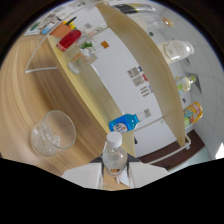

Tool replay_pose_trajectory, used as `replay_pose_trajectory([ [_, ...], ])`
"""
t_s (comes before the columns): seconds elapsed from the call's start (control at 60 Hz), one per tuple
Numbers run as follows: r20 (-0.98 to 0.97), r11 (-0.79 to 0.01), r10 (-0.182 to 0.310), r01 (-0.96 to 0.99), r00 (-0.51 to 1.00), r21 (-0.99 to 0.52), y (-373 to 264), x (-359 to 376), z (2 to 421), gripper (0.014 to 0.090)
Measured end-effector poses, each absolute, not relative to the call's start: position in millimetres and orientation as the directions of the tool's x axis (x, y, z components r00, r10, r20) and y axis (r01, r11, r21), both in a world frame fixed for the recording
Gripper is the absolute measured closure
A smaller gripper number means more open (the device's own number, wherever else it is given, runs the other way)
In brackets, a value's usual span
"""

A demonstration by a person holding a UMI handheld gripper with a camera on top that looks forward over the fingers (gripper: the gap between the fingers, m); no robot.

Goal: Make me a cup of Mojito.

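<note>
My jaws are clamped on a clear bottle, its white cap pointing away from me, long axis along the fingers. An empty glass stands on the worktop beside them, a blue bottle just beyond.

Bright, even indoor light across the scene, soft glare glinting off the clear glass and the bottle up front, everything slightly soft, shelves bowing hard toward the black fisheye rim.

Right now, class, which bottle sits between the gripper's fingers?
The clear plastic bottle with the white cap, held between the gripper fingers; the blue-labelled bottle lies beyond.
</note>
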State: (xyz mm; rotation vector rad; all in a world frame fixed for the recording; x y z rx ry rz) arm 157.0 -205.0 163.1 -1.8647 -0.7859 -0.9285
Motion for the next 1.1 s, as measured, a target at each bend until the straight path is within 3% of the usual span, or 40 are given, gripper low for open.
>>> replay_pose_trajectory([
  [0.167,0.975,-0.281,0.209,0.960,0.077,-0.016,-196,146,180,0.0704],
  [0.367,0.919,-0.200,0.243,0.911,-0.311,0.361,-189,129,193,0.0701],
  [0.5,0.846,-0.157,0.253,0.843,-0.469,0.515,-187,123,194,0.0700],
  [0.633,0.816,-0.135,0.279,0.821,-0.506,0.555,-189,122,189,0.0700],
  [0.767,0.850,-0.139,0.276,0.856,-0.449,0.498,-193,123,193,0.0701],
  [0.85,0.912,-0.169,0.274,0.919,-0.304,0.357,-196,123,202,0.0701],
  [0.983,0.963,-0.203,0.226,0.974,0.144,-0.098,-199,119,227,0.0697],
  [1.1,0.790,-0.213,0.162,0.803,0.591,-0.557,-204,119,246,0.0700],
])
